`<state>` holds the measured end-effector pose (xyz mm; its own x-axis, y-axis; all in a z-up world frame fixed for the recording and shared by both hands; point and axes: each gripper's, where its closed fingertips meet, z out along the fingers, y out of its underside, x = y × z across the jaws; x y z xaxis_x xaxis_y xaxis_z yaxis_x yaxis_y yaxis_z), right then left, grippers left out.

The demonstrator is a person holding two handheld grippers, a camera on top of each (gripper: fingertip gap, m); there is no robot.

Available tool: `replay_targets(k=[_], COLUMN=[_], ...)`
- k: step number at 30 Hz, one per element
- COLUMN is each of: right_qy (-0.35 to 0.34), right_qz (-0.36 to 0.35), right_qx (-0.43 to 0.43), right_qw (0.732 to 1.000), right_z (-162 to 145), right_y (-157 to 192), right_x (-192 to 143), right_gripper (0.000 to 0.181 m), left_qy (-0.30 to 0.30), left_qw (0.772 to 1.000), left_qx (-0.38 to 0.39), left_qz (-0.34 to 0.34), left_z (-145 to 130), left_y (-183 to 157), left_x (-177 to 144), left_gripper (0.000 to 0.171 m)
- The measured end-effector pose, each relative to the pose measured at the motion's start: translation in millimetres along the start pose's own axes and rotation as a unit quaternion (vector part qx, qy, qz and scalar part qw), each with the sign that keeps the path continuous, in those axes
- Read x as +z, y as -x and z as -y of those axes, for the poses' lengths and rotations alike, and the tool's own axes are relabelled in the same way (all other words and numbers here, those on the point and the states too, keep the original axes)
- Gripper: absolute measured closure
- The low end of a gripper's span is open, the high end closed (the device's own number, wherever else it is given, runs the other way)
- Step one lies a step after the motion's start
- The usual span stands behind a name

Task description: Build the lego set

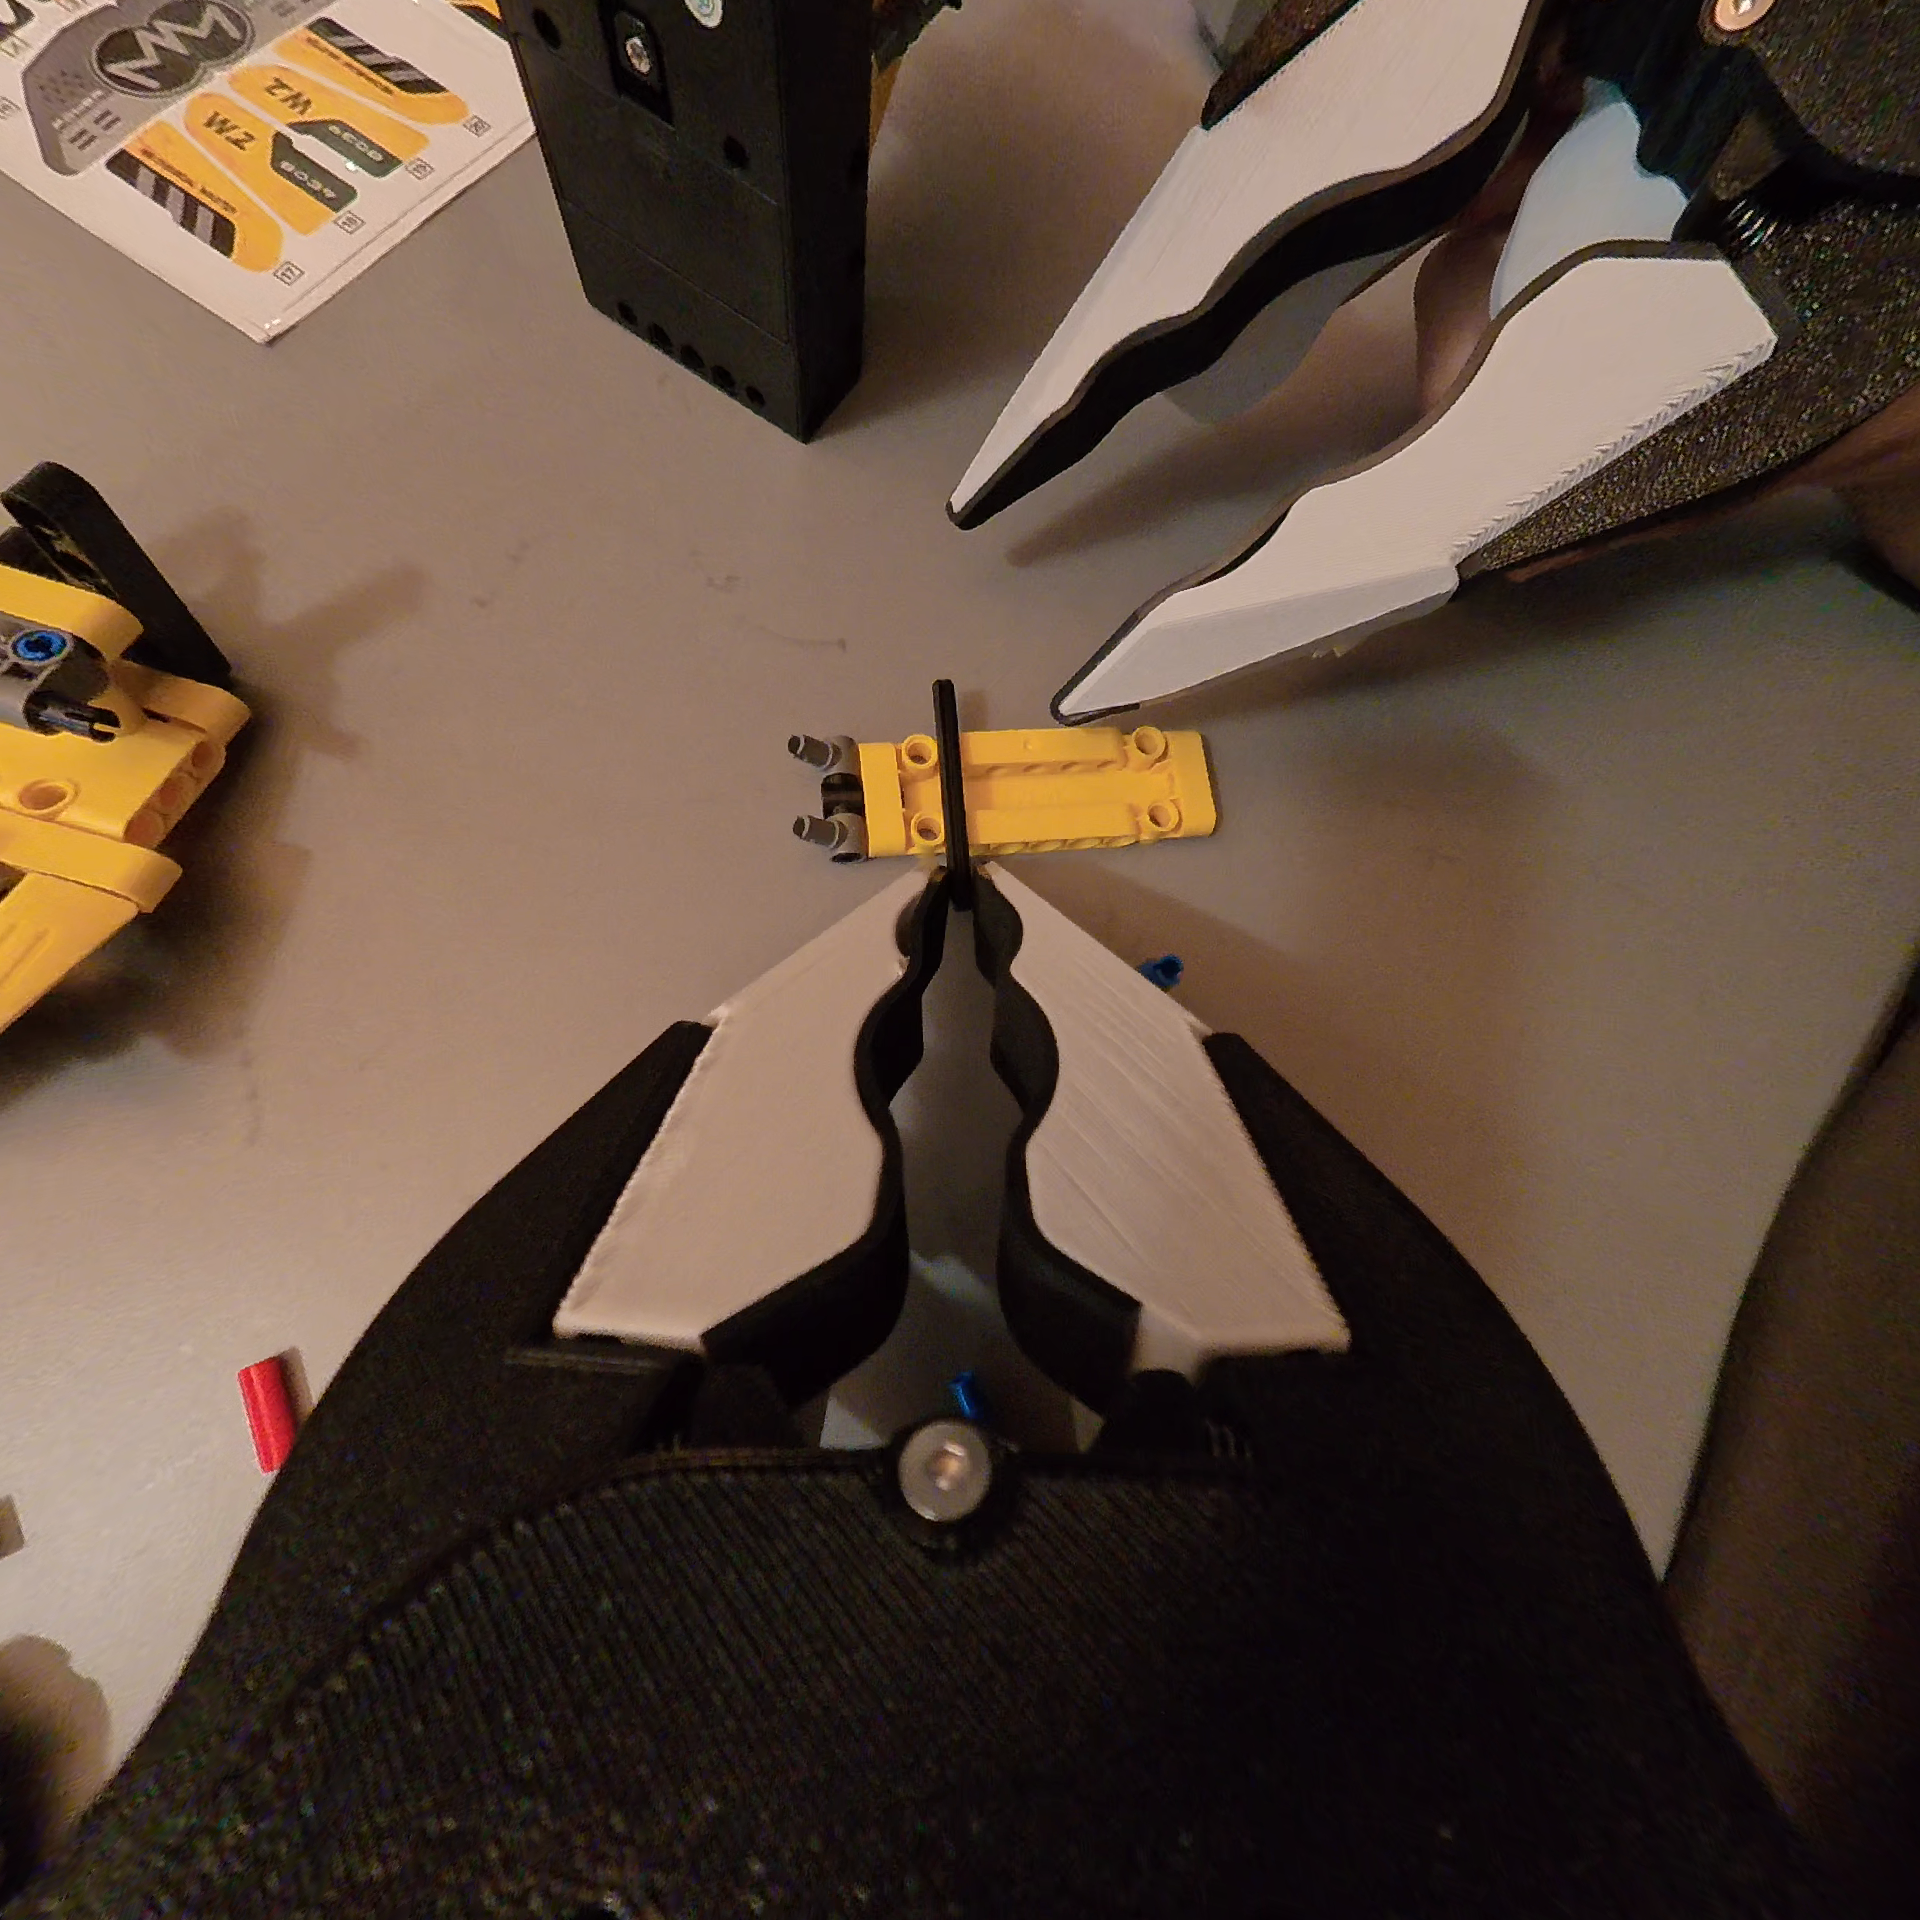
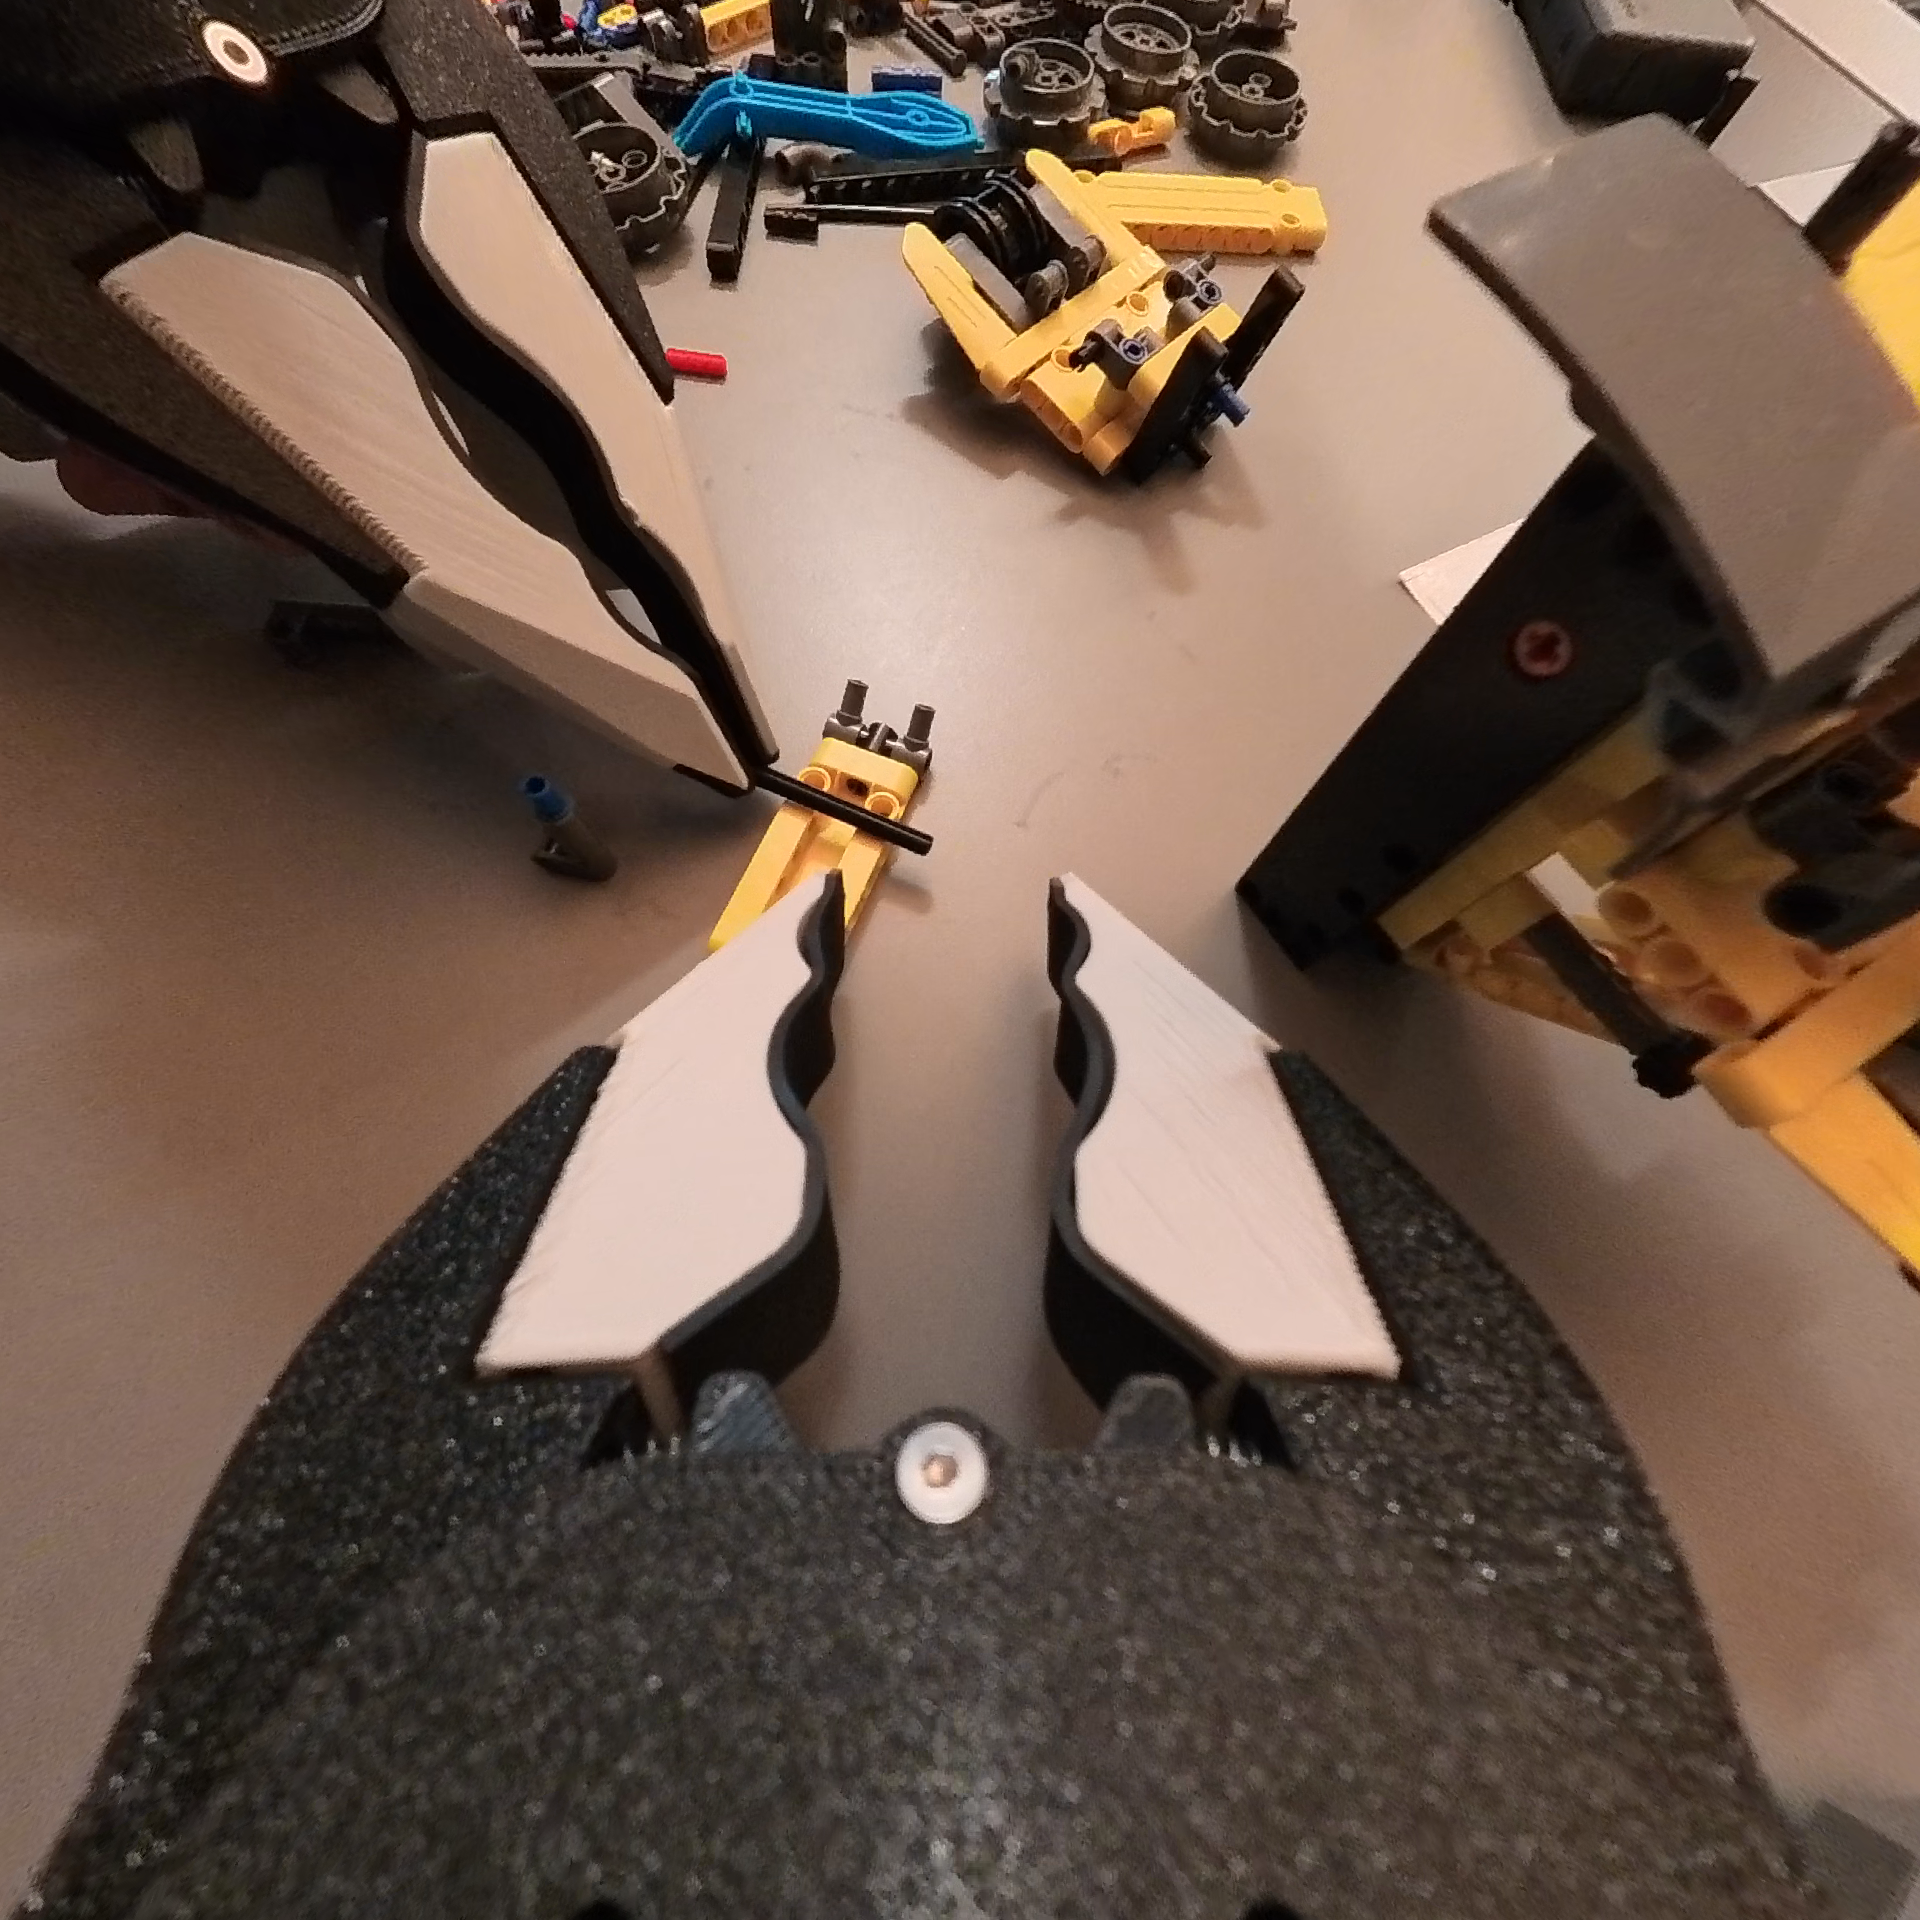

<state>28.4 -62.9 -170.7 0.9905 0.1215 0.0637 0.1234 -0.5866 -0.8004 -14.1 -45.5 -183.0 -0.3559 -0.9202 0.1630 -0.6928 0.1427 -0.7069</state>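
Fingers of left gripper [image 1: 958, 883] pinching thin black axle [image 1: 948, 774] across yellow panel [image 1: 1039, 795] (flat on grey desk [image 1: 582, 644]), right gripper [image 2: 940, 904] spread wide just beside that panel, black block [image 1: 707, 208] beyond.

Yellow panel [image 2: 821, 852]: near end hidden behind right tool [image 2: 940, 899] finger. Black axle [image 1: 948, 790]: lower end lost between closed tips of left tool [image 1: 958, 883]. Yellow assembly [image 1: 73, 748] cut by left edge. Sticker sheet [image 1: 249, 156] cut by top edge. Blue pin [image 1: 1162, 969] mostly hidden behind finger.
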Motion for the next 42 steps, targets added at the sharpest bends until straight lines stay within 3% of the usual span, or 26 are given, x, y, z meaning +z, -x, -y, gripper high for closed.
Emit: replay_targets(k=[42], right_qy=[0.004], right_qz=[-0.001], right_qx=[-0.005], right_qw=[1.000], right_z=[-1.2], right_y=[0.7], right_x=[1.0], right_gripper=[0.142], left_qy=[-0.003], left_qw=[1.000], left_qx=[0.006], left_qz=[0.000], left_z=[1.1], left_y=[-1.2], left_x=[0.5], left_gripper=[0.171])
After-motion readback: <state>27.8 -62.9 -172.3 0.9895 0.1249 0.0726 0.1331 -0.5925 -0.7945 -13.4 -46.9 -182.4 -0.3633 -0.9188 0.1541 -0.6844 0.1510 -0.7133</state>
